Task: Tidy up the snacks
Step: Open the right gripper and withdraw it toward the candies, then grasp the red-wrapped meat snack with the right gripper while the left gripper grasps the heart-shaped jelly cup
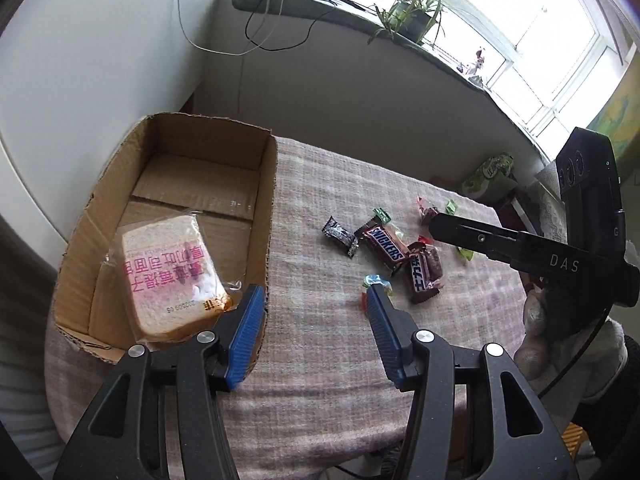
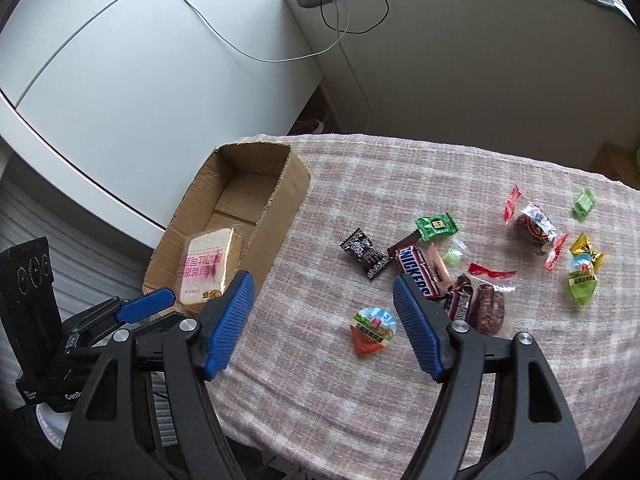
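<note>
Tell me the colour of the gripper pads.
Blue, with a ribbed face, on black fingers. The right wrist view shows the pads best.

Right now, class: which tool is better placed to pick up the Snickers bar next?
Right. The right tool is open beside the Snickers bar and the loose sweets. The left tool, also open, sits by the cardboard box, farther away.

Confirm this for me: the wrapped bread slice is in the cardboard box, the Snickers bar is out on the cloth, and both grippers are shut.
One thing is off: both grippers are open, not shut. The left gripper and right gripper each show a wide gap between their blue pads in their own wrist views. The rest holds: the wrapped bread slice lies in the cardboard box, and the Snickers bar is on the cloth.
</note>
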A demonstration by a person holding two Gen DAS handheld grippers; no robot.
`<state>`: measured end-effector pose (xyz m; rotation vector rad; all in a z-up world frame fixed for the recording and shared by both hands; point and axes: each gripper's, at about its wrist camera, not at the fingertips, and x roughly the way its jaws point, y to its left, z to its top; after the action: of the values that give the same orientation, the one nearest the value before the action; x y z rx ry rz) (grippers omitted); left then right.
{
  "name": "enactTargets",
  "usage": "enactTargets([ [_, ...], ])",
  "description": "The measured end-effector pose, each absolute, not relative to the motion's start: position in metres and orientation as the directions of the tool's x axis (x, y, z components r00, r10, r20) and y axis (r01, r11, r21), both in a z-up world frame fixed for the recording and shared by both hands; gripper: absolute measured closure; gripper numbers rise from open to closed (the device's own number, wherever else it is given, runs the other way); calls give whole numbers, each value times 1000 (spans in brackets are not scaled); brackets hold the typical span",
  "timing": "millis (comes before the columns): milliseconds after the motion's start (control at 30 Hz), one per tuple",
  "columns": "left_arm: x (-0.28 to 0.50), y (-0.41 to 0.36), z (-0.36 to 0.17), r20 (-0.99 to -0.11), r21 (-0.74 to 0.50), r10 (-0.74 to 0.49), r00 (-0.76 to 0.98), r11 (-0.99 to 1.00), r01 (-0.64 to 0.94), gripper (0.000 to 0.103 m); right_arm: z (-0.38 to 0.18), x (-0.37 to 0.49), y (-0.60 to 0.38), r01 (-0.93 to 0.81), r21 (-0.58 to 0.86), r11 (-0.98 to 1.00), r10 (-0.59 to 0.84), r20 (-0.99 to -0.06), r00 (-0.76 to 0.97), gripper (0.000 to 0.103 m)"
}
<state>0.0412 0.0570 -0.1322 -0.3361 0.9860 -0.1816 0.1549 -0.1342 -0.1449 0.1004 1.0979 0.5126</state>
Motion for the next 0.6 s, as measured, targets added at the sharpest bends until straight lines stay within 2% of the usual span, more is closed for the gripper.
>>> enactTargets([
  [233,53,7,-154,-809,-357,-350,472,931,79,46,-169,158,-203,-237,268,934,337,-881,333,28],
  [400,67,-19,-170,-832,-334,-356,427,934,128,46,-191,165,-225,-206,273,940,326,-898,296,28],
  [600,83,-31,-185,-844,-333,-355,401,934,126,46,-216,180,-232,-166,303,938,338,-907,251,41],
])
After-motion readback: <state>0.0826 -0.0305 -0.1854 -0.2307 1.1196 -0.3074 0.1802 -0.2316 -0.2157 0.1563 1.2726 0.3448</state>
